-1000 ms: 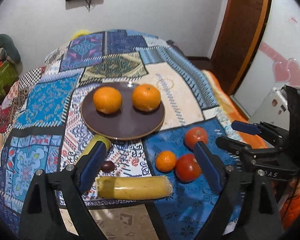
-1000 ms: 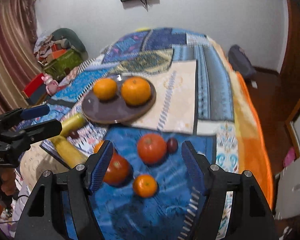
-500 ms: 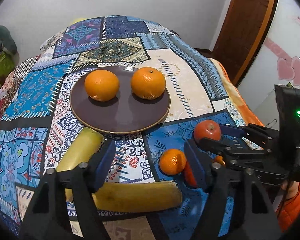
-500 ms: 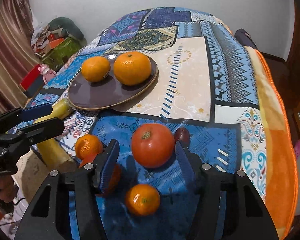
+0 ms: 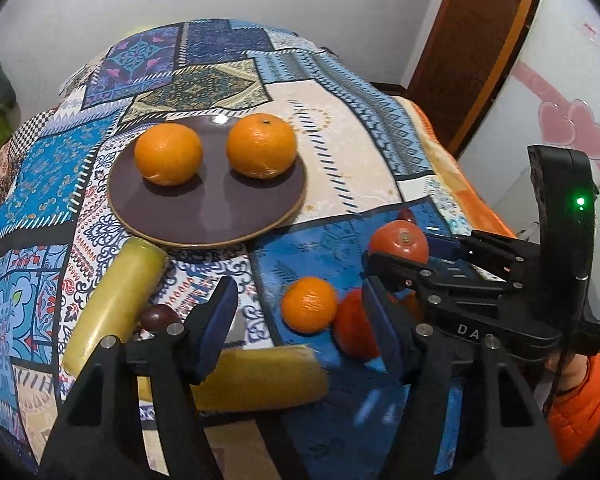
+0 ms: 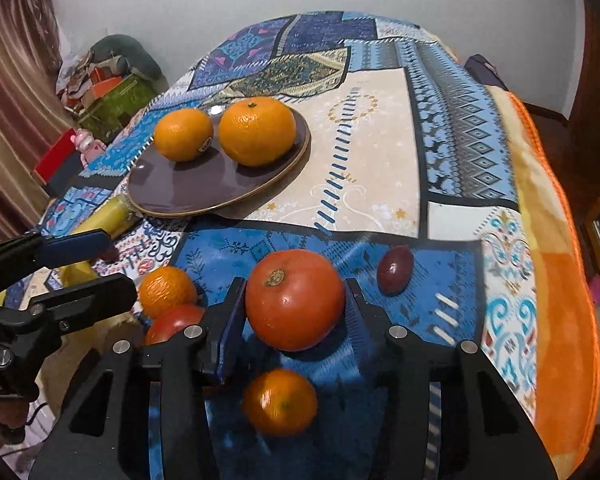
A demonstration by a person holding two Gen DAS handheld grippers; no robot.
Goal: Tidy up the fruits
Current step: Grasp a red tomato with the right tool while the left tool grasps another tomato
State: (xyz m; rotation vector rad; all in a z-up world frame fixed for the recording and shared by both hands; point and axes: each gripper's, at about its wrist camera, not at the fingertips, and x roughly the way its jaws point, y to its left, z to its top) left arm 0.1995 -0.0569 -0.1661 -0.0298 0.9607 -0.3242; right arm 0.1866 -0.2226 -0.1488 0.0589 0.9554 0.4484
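Tomato (image 6: 295,300) now sits squarely between the jaws of the right tool (image 6: 294,320), low in the middle of the right wrist view. Those jaws have just been closing from a wider spread, and the pads look to be touching its sides or just short of that — I cannot tell whether they press yet. My guess is that this fruit is the next to go to the plate (image 6: 172,192), which lies further up and left and already carries two large oranges (image 6: 184,134) (image 6: 257,130).

The left tool (image 5: 296,320) has also narrowed and come lower. It stands half spread with nothing pinched; a small mandarin (image 5: 309,304) and a second tomato (image 5: 356,330) lie between its fingers in the left wrist view, the tomato partly hidden behind the right-hand finger.

Around them on the patterned bed cover (image 6: 380,160) another small mandarin (image 6: 280,402) lies at the very bottom, below the gripped-at tomato, and a dark plum-like fruit (image 6: 396,270) lies to its right. Two yellow wrapped rolls (image 5: 116,304) (image 5: 256,376) lie lower left in the left wrist view — one runs under the left tool. The two tools are close together, so crowding is the likeliest trouble.
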